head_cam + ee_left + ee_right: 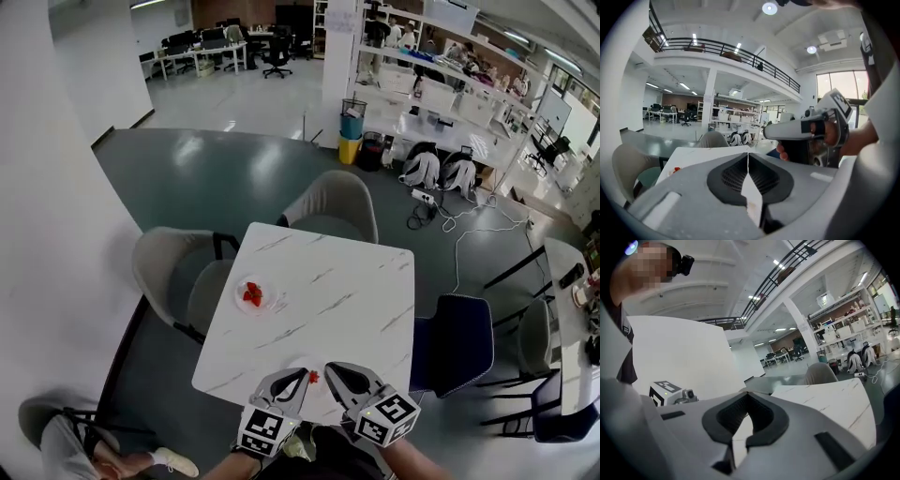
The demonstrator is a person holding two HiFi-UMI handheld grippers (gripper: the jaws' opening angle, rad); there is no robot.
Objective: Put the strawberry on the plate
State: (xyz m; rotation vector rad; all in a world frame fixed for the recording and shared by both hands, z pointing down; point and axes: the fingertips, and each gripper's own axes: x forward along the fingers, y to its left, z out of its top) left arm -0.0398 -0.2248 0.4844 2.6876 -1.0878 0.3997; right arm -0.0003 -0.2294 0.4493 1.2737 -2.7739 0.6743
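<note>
Red strawberry (313,377), lower centre, sits between left gripper (302,375) and right gripper (330,369), both closed and empty; open one first.

Red pieces (251,295) in the far dish (269,304) are too small to count; the nearer red speck (313,377) cannot be identified.

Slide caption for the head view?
Left claw and right claw, both shut, flank a strawberry at the table's near edge; more berries on a plate.
</note>
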